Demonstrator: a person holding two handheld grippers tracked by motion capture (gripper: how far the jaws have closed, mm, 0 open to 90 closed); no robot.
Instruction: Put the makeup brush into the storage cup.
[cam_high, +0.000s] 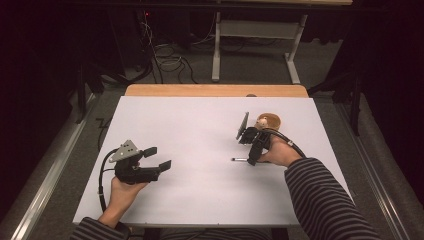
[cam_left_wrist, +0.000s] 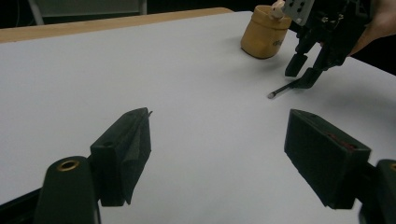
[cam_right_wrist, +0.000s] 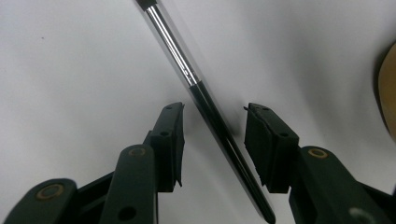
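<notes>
My left gripper (cam_high: 157, 157) sits at the lower left of the high view, its jaws spread wide over bare white table (cam_high: 200, 130) with nothing between them. My right gripper (cam_high: 250, 150) is right of centre, tipped down at a pen (cam_high: 240, 159) lying flat on the table. In the right gripper view the pen (cam_right_wrist: 205, 105) runs diagonally up the middle of the frame between my parted jaws, a gap on each side. A small tan jar (cam_left_wrist: 265, 31) stands just behind that gripper, at the upper right of the left gripper view.
</notes>
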